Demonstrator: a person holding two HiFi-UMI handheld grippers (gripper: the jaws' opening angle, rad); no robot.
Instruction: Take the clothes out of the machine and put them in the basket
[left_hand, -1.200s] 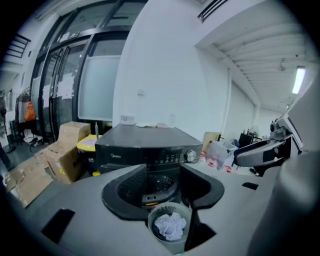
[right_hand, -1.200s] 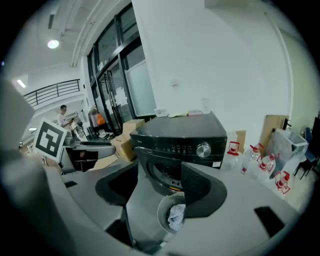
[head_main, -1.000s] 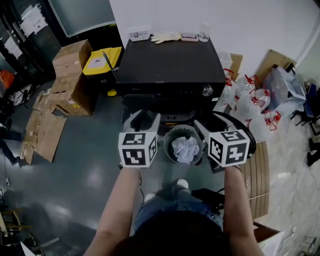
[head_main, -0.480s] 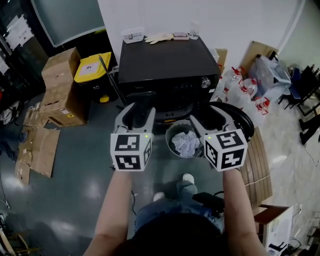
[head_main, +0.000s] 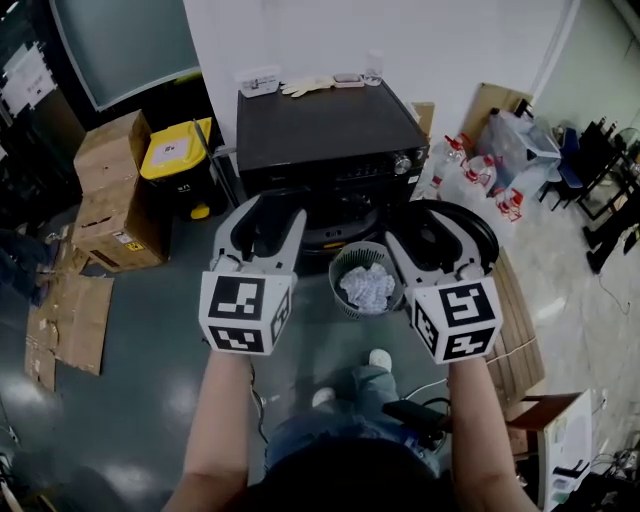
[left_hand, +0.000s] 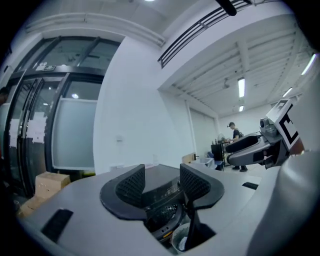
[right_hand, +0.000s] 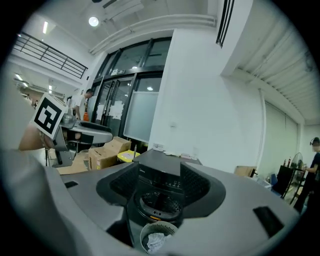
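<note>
The black washing machine stands against the white wall. Its round door hangs open at the right, and the drum opening shows dark. In front of it on the floor sits a round grey basket holding crumpled pale clothes. My left gripper is held up to the left of the basket, and my right gripper to its right. Both are open with nothing between their pads. Each gripper view looks level along the jaws at the machine, with the basket low in view.
Cardboard boxes and a yellow-lidded bin stand to the machine's left. Plastic bags and a wooden pallet lie to its right. Gloves and small containers rest on the machine's back edge. A person stands far off.
Both grippers have risen and come closer to the head camera, staying on either side of the basket. Their jaws look unchanged and empty.
</note>
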